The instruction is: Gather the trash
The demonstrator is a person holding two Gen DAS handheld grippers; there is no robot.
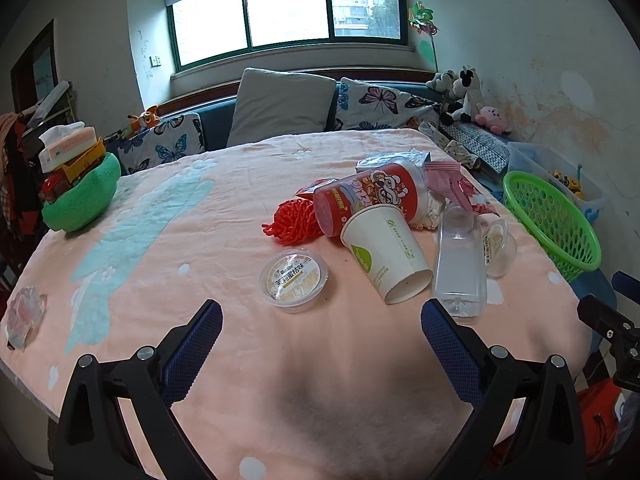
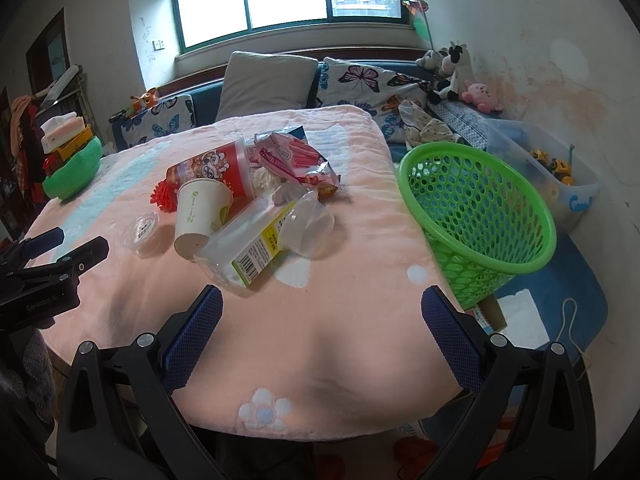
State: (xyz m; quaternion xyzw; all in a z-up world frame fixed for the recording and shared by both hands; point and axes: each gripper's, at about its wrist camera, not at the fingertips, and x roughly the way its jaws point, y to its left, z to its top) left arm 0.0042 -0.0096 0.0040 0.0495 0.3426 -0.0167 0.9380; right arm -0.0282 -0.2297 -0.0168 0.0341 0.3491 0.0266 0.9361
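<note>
Trash lies heaped on a table under a pink blanket (image 1: pixel 248 208): a white paper cup (image 1: pixel 384 254) on its side, a red snack canister (image 1: pixel 368 196), red netting (image 1: pixel 294 222), a clear bottle (image 1: pixel 460 268), a small sealed jelly cup (image 1: pixel 293 276), pink wrappers (image 2: pixel 296 156) and a clear plastic cup (image 2: pixel 308 224). A green mesh basket (image 2: pixel 476 216) stands tilted off the table's right edge. My left gripper (image 1: pixel 320 316) is open over the near blanket, short of the jelly cup. My right gripper (image 2: pixel 322 304) is open too, nothing between its fingers, the basket just to its right.
A green bowl (image 1: pixel 80 200) with a toy truck and tissue box sits at the table's far left. A crumpled clear wrapper (image 1: pixel 24 316) lies at the left edge. Cushions and plush toys line the bench behind. A clear storage bin (image 2: pixel 560 176) stands beyond the basket.
</note>
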